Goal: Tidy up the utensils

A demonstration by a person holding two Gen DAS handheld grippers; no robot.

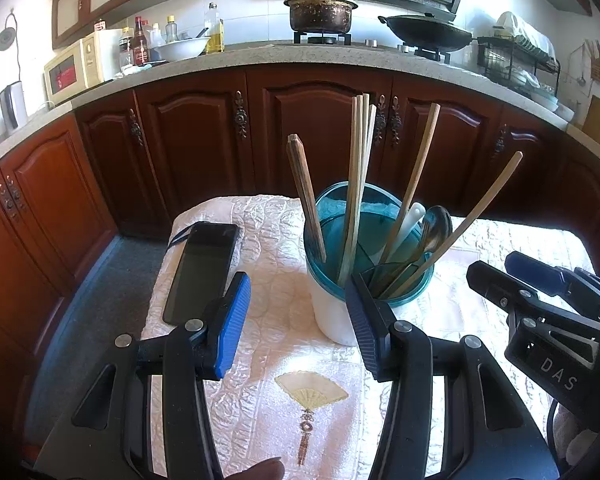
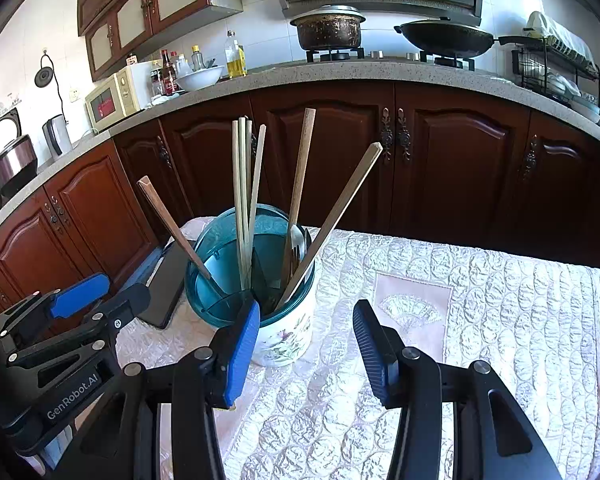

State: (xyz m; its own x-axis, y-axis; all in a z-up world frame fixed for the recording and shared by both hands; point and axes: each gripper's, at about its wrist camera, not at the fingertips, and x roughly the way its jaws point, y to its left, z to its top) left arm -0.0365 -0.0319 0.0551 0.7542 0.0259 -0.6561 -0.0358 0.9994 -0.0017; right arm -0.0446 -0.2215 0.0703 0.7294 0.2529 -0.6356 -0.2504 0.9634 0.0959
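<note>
Both grippers hover w/ fingers apart, nothing between them. L gripper: the holder, a white cup w/ a teal rim, stands on the desk just ahead of its fingers, nearer the R finger, which overlaps the cup's side in left wrist view; can't tell if it touches. Chopsticks stick up out of the holder, some upright, some leaning outward; a spoon & a white utensil lean in its R half. A phone lies flat ahead-left of the L finger. R gripper: holder sits just ahead of its L finger, floral side facing; bare quilted desk ahead of the R finger. L gripper shows at far left, beside the phone.
</note>
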